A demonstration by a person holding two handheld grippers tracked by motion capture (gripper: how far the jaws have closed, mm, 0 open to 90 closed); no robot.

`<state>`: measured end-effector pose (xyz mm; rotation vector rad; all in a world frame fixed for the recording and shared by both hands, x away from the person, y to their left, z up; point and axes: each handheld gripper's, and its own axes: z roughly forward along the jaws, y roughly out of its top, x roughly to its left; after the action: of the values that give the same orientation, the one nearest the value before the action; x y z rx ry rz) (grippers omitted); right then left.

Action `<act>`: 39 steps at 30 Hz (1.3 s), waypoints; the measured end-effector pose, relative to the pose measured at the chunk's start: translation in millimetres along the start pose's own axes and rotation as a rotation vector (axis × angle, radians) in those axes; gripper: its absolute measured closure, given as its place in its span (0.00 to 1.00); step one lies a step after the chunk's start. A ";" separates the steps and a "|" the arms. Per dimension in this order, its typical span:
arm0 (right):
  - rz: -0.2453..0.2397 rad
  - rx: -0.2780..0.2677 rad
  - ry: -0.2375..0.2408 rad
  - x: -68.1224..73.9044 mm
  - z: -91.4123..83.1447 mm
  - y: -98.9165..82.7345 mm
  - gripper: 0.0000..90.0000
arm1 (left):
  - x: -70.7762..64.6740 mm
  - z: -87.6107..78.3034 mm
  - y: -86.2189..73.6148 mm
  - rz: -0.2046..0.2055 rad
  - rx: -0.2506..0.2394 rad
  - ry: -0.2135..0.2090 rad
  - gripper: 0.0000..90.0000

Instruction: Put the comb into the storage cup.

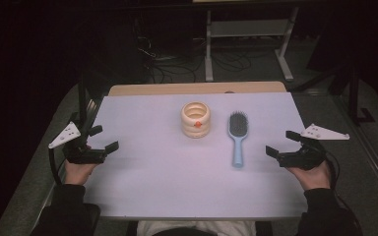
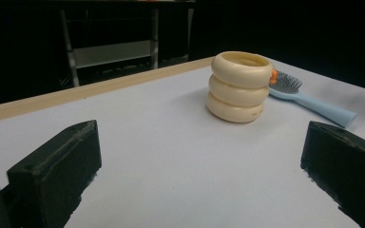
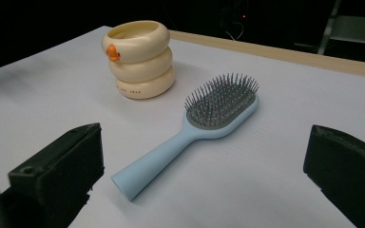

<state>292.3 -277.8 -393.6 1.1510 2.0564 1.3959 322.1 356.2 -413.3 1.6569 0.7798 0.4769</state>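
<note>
A cream ribbed cup (image 1: 196, 119) (image 2: 240, 86) (image 3: 140, 59) with a small orange beak stands upright near the middle of the white table (image 1: 152, 182). Just right of it lies a light blue hairbrush (image 1: 237, 137) (image 3: 195, 126) (image 2: 309, 102), bristles up, handle toward me. My left gripper (image 1: 103, 139) (image 2: 204, 171) rests at the table's left edge, open, with nothing between its jaws. At the right edge my right gripper (image 1: 283, 142) (image 3: 204, 175) is open too, empty, its jaws facing the brush handle from a short distance.
A strip of bare wood (image 1: 197, 88) runs along the table's far edge. Beyond it stand a metal shelf frame (image 1: 248, 39) and loose cables (image 1: 177, 64) on a dark floor. My torso sits close to the near edge.
</note>
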 end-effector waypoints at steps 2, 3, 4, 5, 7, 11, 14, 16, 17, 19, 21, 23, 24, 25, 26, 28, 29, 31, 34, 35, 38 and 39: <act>-0.001 0.001 -0.002 -0.4 -0.2 -0.6 0.00 | 0.2 -0.5 0.0 -0.001 -0.005 0.005 0.00; 0.004 -0.003 -0.002 -0.5 -1.0 -0.9 0.00 | 0.4 -0.8 0.0 -0.002 -0.007 0.005 0.00; 0.004 -0.003 -0.002 -0.5 -1.0 -0.9 0.00 | 0.4 -1.1 0.1 -0.002 -0.008 0.006 0.00; 0.006 -0.005 -0.002 -0.5 -1.9 -1.1 0.00 | 0.1 -1.3 0.1 -0.001 -0.009 0.007 0.00; 0.007 -0.005 -0.001 -0.3 -2.2 -1.1 0.00 | -0.6 -1.0 0.3 0.001 -0.010 0.006 0.00; 0.003 -0.008 0.005 1.3 -2.3 0.0 0.00 | -1.9 -0.7 0.4 0.008 0.001 0.006 0.00; -0.008 -0.010 0.005 3.2 -2.7 1.2 0.00 | -3.0 -1.0 0.4 0.007 -0.002 0.003 0.00; -0.009 -0.003 0.010 4.8 -2.5 3.0 0.00 | -3.5 -1.0 0.0 0.007 -0.001 0.003 0.00; -0.013 0.000 0.011 5.4 -2.4 3.9 0.00 | -3.6 -1.2 -0.1 0.007 0.000 0.004 0.00; -0.020 0.009 0.018 7.2 -1.5 6.9 0.00 | -4.1 -1.8 -0.7 0.001 -0.006 0.005 0.00; -0.029 0.015 0.018 7.8 -0.8 8.6 0.00 | -4.1 -2.9 -1.1 -0.002 -0.007 0.008 0.00; -0.034 0.030 0.023 8.7 1.1 11.4 0.00 | -4.2 -3.4 -1.4 -0.009 -0.014 0.011 0.00; -0.036 0.051 0.028 8.8 4.0 13.9 0.00 | -4.3 -3.8 -1.4 -0.011 -0.014 0.011 0.00; -0.036 0.051 0.028 8.8 4.0 13.9 0.00 | -4.5 -3.9 -1.4 -0.012 -0.015 0.012 0.00; -0.038 0.058 0.031 8.2 5.9 15.9 0.00 | -4.8 -3.8 -1.5 -0.013 -0.014 0.012 0.00; -0.035 0.060 0.031 7.2 6.9 17.6 0.00 | -5.0 -3.7 -1.5 -0.012 -0.012 0.009 0.00; -0.034 0.061 0.029 7.1 7.2 18.6 0.00 | -5.2 -3.7 -1.5 -0.011 -0.011 0.008 0.00; -0.035 0.061 0.031 6.7 7.7 19.6 0.00 | -5.0 -3.7 -1.7 -0.012 -0.008 0.009 0.00; -0.040 0.066 0.031 7.0 8.9 23.3 0.00 | -4.7 -3.9 -1.8 -0.015 -0.010 0.008 0.00; -0.041 0.068 0.033 7.2 9.4 24.8 0.00 | -4.5 -4.1 -1.8 -0.016 -0.009 0.007 0.00; -0.055 0.090 0.033 7.1 12.0 29.5 0.00 | -4.2 -4.5 -2.1 -0.020 -0.009 0.007 0.00; -0.055 0.090 0.033 7.1 12.0 29.5 0.00 | -4.2 -4.4 -2.1 -0.020 -0.008 0.007 0.00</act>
<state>308.6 -260.5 -371.3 1.1049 2.1768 1.3177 315.6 356.5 -413.8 1.6390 0.7982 0.4715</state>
